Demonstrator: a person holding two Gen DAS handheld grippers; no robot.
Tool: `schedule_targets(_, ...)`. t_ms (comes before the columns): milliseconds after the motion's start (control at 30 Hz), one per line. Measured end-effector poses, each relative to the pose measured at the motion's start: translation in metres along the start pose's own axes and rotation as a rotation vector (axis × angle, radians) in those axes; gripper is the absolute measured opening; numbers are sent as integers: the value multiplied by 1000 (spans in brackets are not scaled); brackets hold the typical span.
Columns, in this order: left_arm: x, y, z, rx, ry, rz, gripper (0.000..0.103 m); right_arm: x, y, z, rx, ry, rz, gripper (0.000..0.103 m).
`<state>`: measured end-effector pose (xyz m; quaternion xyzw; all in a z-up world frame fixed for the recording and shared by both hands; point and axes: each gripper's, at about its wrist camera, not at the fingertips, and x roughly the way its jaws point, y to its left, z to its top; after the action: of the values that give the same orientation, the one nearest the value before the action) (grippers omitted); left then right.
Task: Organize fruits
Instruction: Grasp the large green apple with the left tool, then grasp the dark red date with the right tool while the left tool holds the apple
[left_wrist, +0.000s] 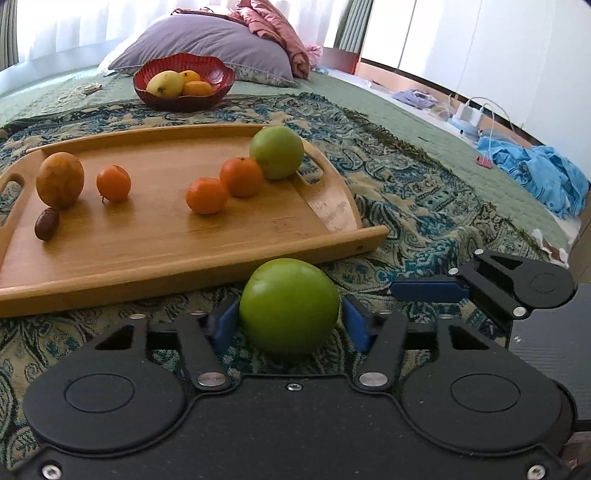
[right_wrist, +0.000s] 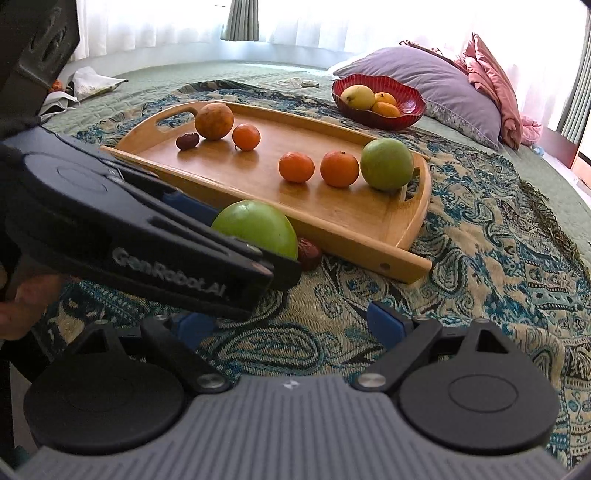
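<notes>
My left gripper (left_wrist: 289, 314) has its blue pads on either side of a green apple (left_wrist: 289, 305) that sits on the patterned blanket just in front of the wooden tray (left_wrist: 166, 254); whether the pads press on it is unclear. The same apple (right_wrist: 258, 227) shows in the right wrist view beside a dark date (right_wrist: 308, 253) on the blanket. On the tray lie a second green apple (left_wrist: 277, 152), three tangerines (left_wrist: 207, 195), a brown round fruit (left_wrist: 60, 180) and a date (left_wrist: 46, 223). My right gripper (right_wrist: 286, 325) is open and empty over the blanket.
A red bowl (left_wrist: 218, 75) holding a mango and oranges stands behind the tray, before a purple pillow (left_wrist: 207, 44). Blue clothes (left_wrist: 535, 173) and chargers lie at the right. The bed's edge runs along the right side.
</notes>
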<state>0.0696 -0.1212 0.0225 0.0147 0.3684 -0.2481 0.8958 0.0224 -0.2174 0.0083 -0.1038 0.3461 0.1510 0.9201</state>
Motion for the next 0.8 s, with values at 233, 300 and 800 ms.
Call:
schedule_targets(233, -14, 4, 3, -4, -37, 65, 54, -1, 1, 0, 5, 0, -4, 96)
schedule_targets(300, -19, 10, 4, -8, -48, 85, 54, -1, 2, 0, 11, -3, -8, 96)
schedule_targets(800, -62, 70, -13, -86, -107, 271, 54, 10, 3, 8, 202, -92, -125, 86)
